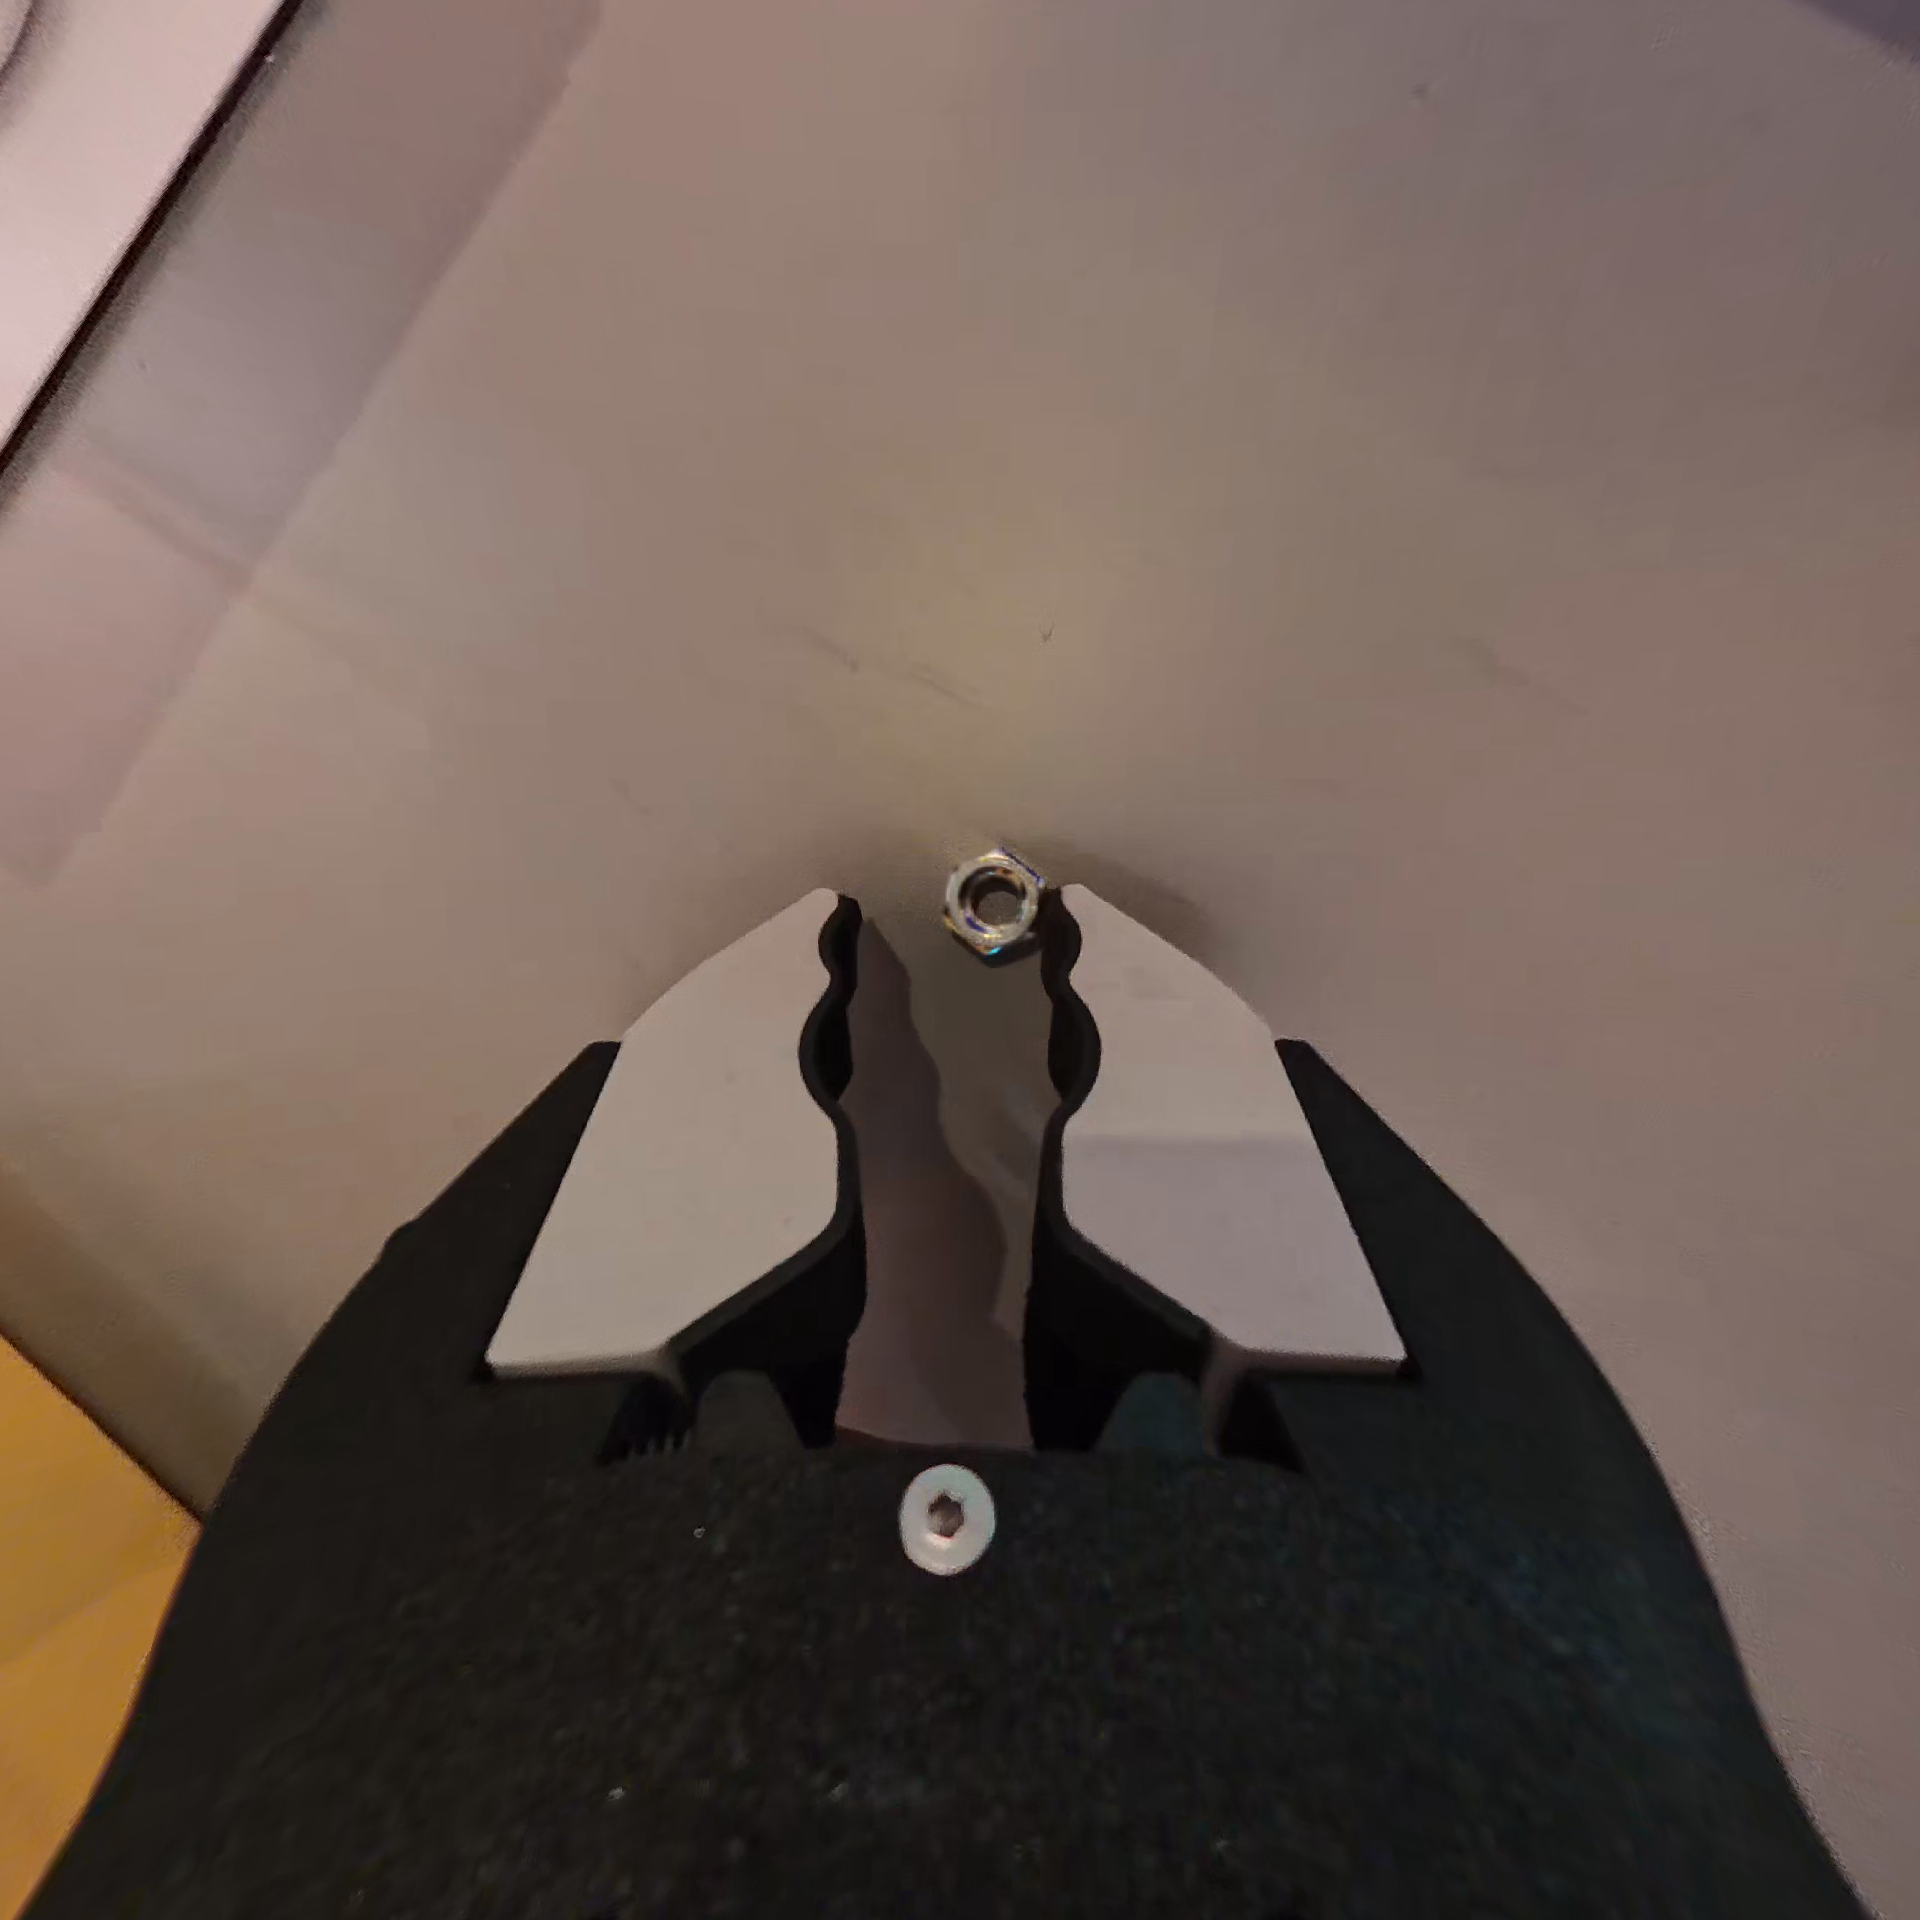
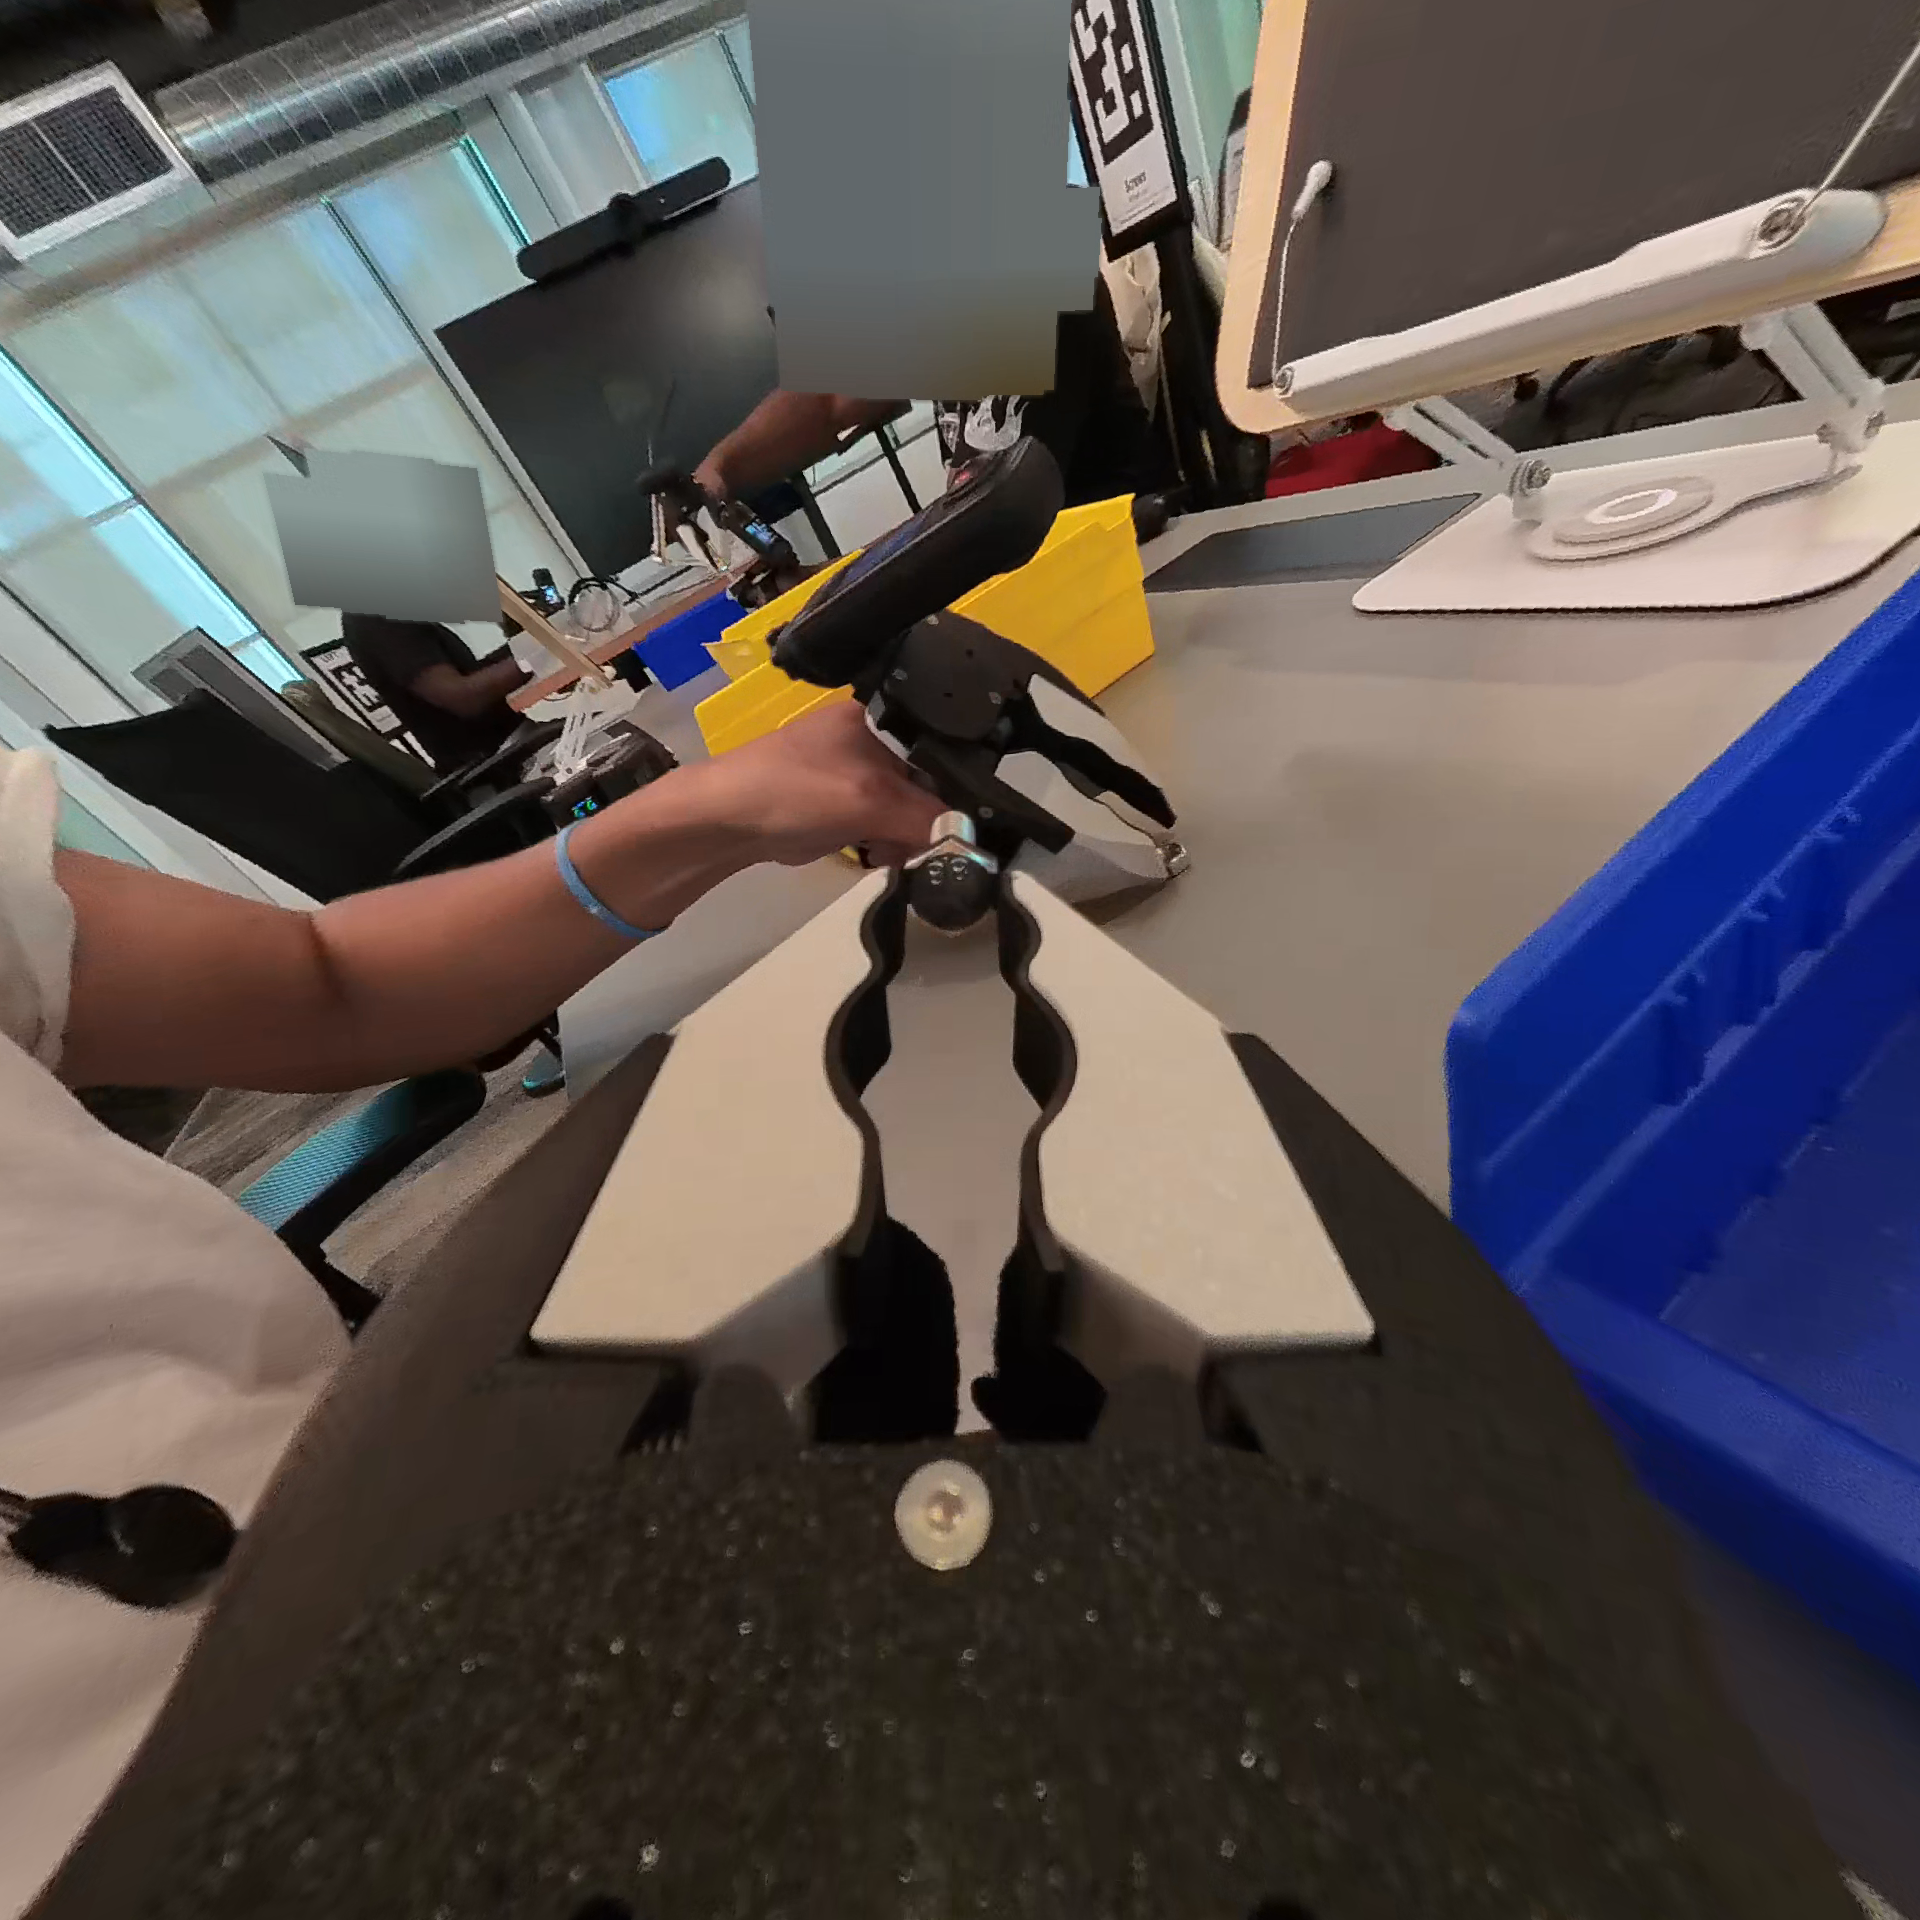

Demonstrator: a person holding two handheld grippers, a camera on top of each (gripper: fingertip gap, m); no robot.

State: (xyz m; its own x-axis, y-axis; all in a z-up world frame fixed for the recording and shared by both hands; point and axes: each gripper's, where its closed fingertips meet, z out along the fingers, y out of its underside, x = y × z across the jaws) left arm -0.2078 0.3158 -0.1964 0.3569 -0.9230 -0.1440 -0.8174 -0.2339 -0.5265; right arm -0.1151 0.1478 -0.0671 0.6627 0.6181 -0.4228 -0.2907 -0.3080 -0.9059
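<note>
silver nut (image 1: 985, 902); blue bin (image 2: 1704, 1039); yellow bin (image 2: 1049, 613).

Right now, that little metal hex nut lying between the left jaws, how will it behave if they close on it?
The hex nut looks rigid steel, so it shouldn't deform. It's shiny and small, lying flat on the grey table, so it may slip or skate sideways. Its flat sides probably stop it rolling.

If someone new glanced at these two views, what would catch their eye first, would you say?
Probably the small shiny hex nut lying flat on the grey table, between the tips of the open left gripper, close to one finger. Next, the right gripper clamped on the head of a metal bolt. Bright bins frame the scene: a blue bin at the right, a yellow bin farther back.
</note>
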